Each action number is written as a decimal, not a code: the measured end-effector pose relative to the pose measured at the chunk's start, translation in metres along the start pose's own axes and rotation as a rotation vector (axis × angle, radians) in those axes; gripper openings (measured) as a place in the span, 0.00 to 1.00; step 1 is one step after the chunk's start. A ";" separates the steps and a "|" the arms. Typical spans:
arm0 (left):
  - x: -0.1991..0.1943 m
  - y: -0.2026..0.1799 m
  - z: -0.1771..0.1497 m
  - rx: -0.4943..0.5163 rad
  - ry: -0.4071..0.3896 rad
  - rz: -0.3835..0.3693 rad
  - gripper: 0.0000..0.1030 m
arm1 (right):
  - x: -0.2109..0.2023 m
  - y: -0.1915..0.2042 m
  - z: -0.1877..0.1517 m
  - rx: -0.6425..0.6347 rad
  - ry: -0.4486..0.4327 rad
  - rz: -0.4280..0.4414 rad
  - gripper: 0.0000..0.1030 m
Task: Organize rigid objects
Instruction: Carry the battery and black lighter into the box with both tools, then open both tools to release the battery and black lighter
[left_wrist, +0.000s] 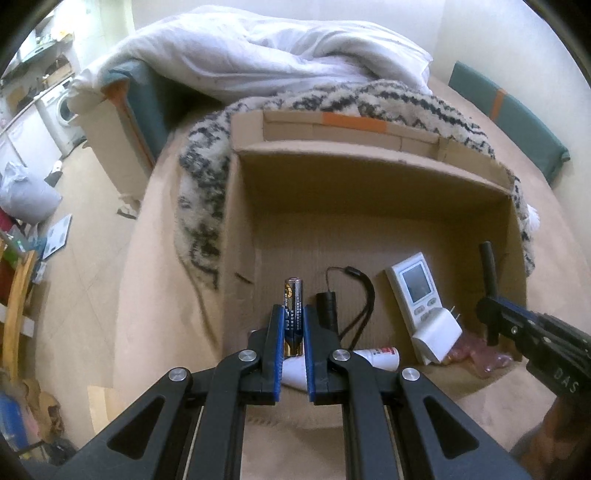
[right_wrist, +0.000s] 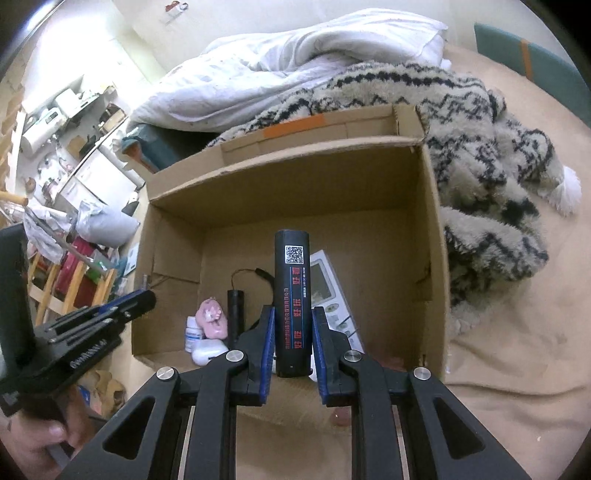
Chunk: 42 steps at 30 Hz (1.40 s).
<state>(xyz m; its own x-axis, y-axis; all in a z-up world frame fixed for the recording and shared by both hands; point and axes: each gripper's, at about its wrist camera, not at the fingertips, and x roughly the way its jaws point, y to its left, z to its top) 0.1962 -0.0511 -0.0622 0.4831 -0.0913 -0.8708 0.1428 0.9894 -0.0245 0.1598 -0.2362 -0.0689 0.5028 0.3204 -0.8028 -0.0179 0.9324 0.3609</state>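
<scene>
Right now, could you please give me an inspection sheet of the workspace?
Surface: tan bedsheet under an open cardboard box.
Job's things: battery in left gripper; black tube in right gripper. In the box: remote, white plug adapter, flashlight, white bottle, pink figurine.
Clutter: patterned fleece blanket, white duvet.
Grippers: both shut on their loads, above the box.
Cables: the flashlight's wrist strap.
Surroundings: washing machine, crowded shelves.
</scene>
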 end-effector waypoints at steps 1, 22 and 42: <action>0.005 -0.001 -0.001 0.001 0.003 -0.001 0.09 | 0.003 0.001 -0.001 -0.001 0.010 -0.007 0.20; 0.044 -0.001 -0.014 -0.010 0.070 0.011 0.09 | 0.038 -0.003 -0.013 0.046 0.144 0.005 0.20; -0.034 0.004 -0.014 -0.001 -0.152 0.046 0.64 | -0.037 0.010 -0.006 0.004 -0.157 -0.038 1.00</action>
<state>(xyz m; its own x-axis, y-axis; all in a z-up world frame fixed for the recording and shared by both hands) 0.1683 -0.0426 -0.0398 0.6145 -0.0623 -0.7864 0.1168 0.9931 0.0126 0.1357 -0.2379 -0.0381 0.6319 0.2547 -0.7320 0.0070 0.9425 0.3341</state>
